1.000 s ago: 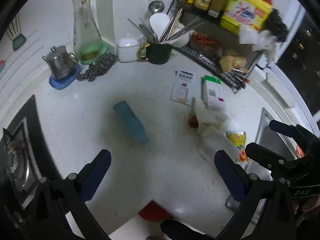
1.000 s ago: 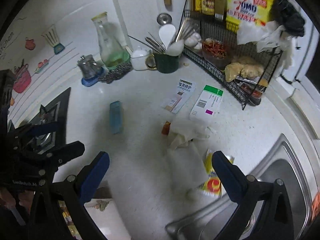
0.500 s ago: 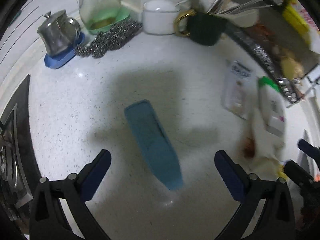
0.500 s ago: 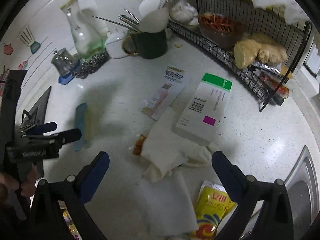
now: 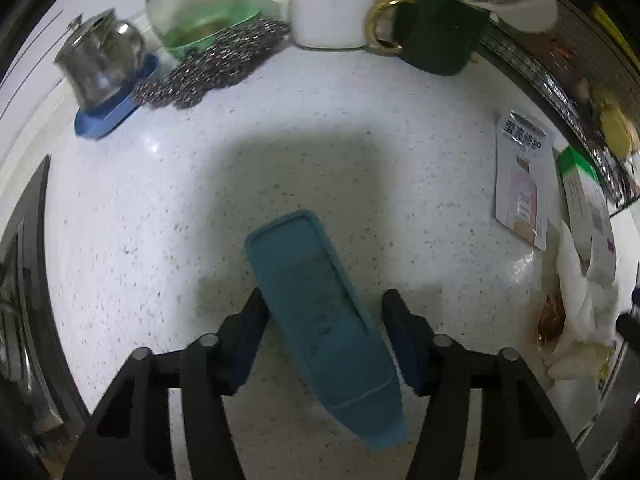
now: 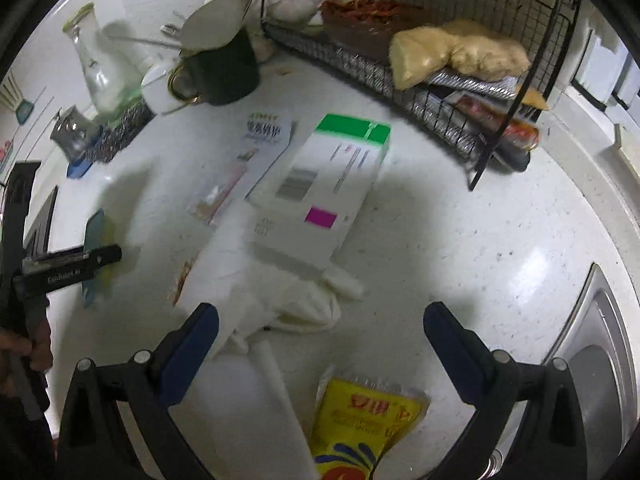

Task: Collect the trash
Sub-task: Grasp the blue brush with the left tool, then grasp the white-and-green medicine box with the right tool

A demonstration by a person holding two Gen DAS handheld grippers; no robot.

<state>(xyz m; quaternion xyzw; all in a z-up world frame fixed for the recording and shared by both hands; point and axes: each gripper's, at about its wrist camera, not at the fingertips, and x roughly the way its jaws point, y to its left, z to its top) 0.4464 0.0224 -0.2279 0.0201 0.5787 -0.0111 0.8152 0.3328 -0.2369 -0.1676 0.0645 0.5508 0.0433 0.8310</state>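
Note:
A flat teal blue box [image 5: 320,312] lies on the white speckled counter between the fingers of my left gripper [image 5: 324,326]. The left finger touches it; a narrow gap shows at the right finger. It shows small in the right wrist view [image 6: 94,240] with the left gripper over it. My right gripper [image 6: 320,328] is open above crumpled white tissue [image 6: 280,292]. A white box with a green end [image 6: 324,184], a flat printed packet [image 6: 244,164] and a yellow sachet [image 6: 356,428] lie around it.
A steel pot on a blue coaster [image 5: 102,68], a glass flask [image 5: 192,4], a metal scourer [image 5: 208,68], a white dish [image 5: 328,12] and a dark mug of utensils [image 5: 436,32] line the back. A wire rack [image 6: 420,60] stands right; a sink [image 6: 600,360] lies lower right.
My left gripper has dropped to the counter and narrowed around the teal box. My right gripper has moved forward and down over the tissue and white box.

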